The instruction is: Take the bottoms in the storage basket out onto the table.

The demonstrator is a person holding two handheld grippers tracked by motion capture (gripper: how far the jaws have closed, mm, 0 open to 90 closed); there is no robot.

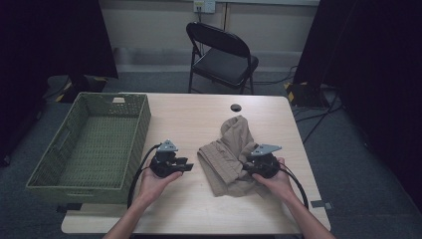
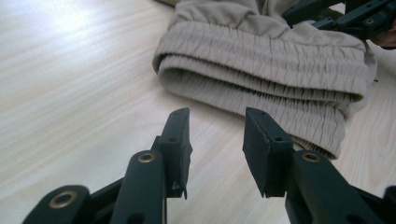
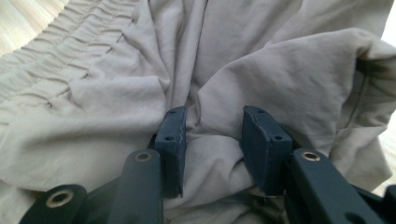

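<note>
- both hands enter at the table's [image 1: 199, 114] near edge, each holding a gripper.
- left gripper [image 1: 188, 166] sits near the table's middle, jaws apart over bare wood with nothing between them, pointing at the elastic waistband of the trousers [image 1: 230, 154].
- right gripper [image 1: 246, 168] rests on the trousers' right side; its jaws stand apart with a ridge of cloth between them, and whether the pads pinch it cannot be told.
- trousers lie crumpled on the right half of the table.
- green basket [image 1: 50, 169] sits on the left edge.
</note>
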